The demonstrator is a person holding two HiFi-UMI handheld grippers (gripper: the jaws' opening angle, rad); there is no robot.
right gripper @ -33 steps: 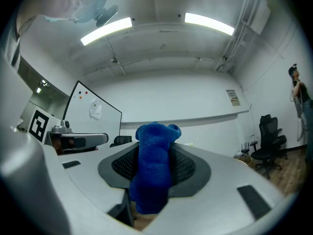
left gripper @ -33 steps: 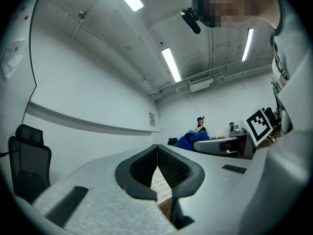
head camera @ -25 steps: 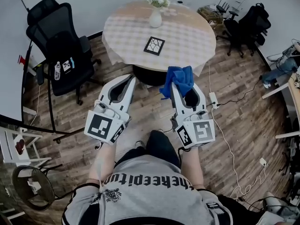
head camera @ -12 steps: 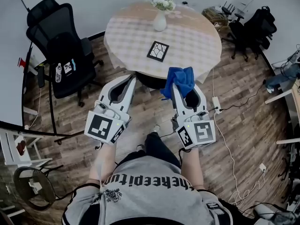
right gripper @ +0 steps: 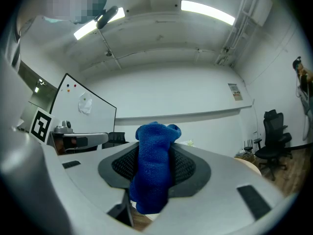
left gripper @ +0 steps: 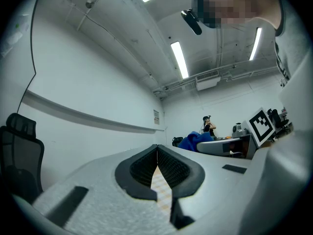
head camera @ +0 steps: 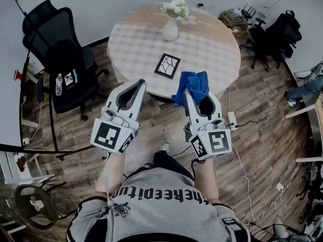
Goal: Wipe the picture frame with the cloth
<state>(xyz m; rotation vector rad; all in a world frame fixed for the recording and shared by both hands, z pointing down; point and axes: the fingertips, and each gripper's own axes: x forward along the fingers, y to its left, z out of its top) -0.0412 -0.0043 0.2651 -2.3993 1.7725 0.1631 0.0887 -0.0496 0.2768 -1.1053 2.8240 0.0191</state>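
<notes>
Lying flat on the round table (head camera: 212,44), the picture frame (head camera: 167,65) is a small dark square whose pale face is crossed by thin black branching lines. It sits slightly askew on the checked tablecloth (head camera: 136,44), towards the near edge and apart from the white vase (head camera: 170,30) of pale flowers (head camera: 175,6) further back. The cloth (right gripper: 154,165) is bright blue with a fine knitted, towel-like weave. It is bunched into a soft upright wad, and the right hand-held gripper (head camera: 196,99) is clamped on it between ribbed black pads, with folds spilling above and below the jaws. In the head view the wad hangs over the table's near rim, just short of the frame. The left hand-held gripper (left gripper: 157,148) has its jaws together at the tips and holds nothing; the checked pattern shows through the gap behind them. Both grippers have matte white shells with a marker cube at the rear. A black mesh office chair (head camera: 60,54) stands on the wood-plank floor (head camera: 262,130) to the left
</notes>
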